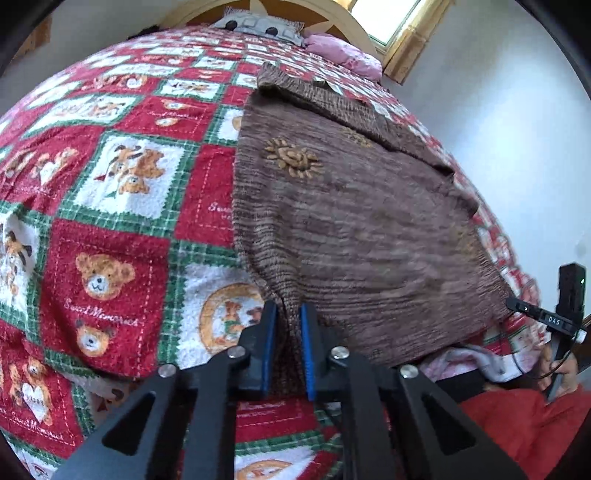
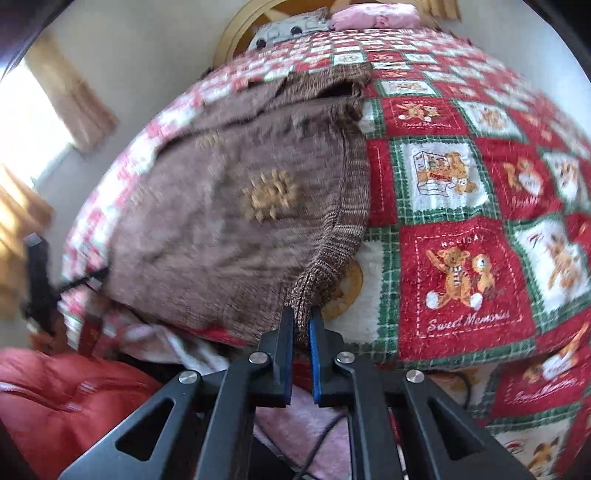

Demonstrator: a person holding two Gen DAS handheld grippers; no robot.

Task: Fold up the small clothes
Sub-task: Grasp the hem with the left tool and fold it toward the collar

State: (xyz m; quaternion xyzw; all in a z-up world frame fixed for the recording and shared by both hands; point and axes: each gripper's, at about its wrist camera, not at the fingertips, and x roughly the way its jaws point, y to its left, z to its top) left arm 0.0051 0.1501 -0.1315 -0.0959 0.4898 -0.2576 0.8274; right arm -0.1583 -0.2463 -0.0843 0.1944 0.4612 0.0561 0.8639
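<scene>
Left wrist view: a brown knitted garment point(image 1: 347, 206) lies spread on a bed covered by a red, green and white teddy-bear blanket point(image 1: 110, 206). The left gripper point(image 1: 289, 317) pinches the garment's near left corner, a fold of knit clenched between its blue-lined jaws at the near edge of the bed. Tan flower motifs point(image 1: 293, 158) dot the knit. At the head of the bed sit a grey patterned cushion point(image 1: 255, 26) and a pink pillow point(image 1: 343, 55). At far right the other gripper's black body shows beside a hand point(image 1: 561, 373), above red fabric point(image 1: 524, 428).

Right wrist view: the same garment point(image 2: 221, 221) fills the left half of the bed, the blanket point(image 2: 461, 258) bare to its right. The right gripper point(image 2: 302, 325) grasps the garment's near right corner, its jaws nearly together with ribbed edge squeezed between them. A curtained window point(image 2: 40, 129) glows at left. Red fabric point(image 2: 66, 406) bulges below the bed edge, pink cloth point(image 2: 299, 424) beneath the gripper.
</scene>
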